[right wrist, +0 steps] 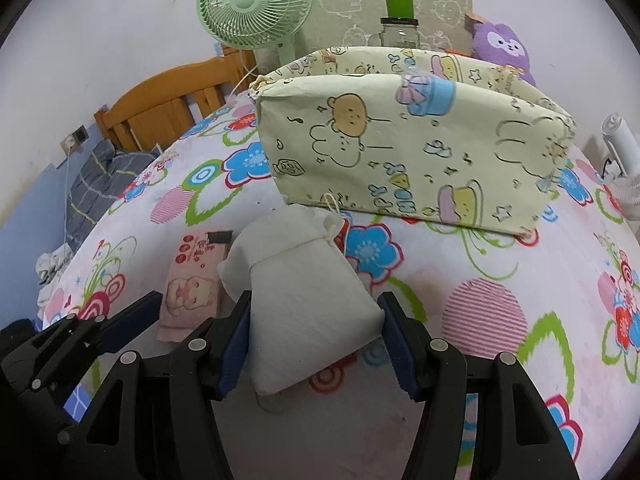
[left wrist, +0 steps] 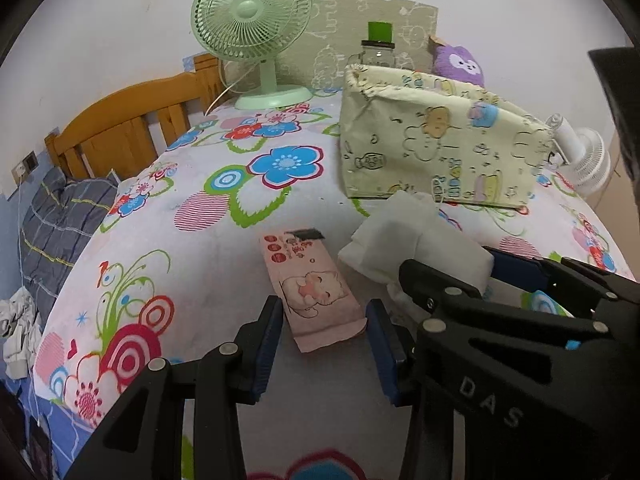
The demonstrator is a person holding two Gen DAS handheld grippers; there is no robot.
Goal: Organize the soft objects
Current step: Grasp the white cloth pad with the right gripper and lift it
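A pink tissue pack (left wrist: 316,292) with a cartoon print lies on the floral bedsheet (left wrist: 224,240). My left gripper (left wrist: 325,307) is shut on its near end, both blue pads against its sides. My right gripper (right wrist: 315,301) is shut on a white drawstring pouch (right wrist: 308,300), held a little above the sheet. In the left wrist view the same pouch (left wrist: 416,240) shows to the right of the pack, in the right gripper (left wrist: 452,264). Behind both stands a cream fabric storage box (right wrist: 400,152) with cartoon animals, its top open. The tissue pack (right wrist: 192,292) lies left of the pouch.
At the back stand a green desk fan (left wrist: 252,20), a clear bottle with a green cap (left wrist: 378,46) and a purple plush toy (left wrist: 460,62). A white fan (left wrist: 588,164) is at the right edge. The wooden headboard (left wrist: 132,120) and grey bedding (left wrist: 60,216) are on the left.
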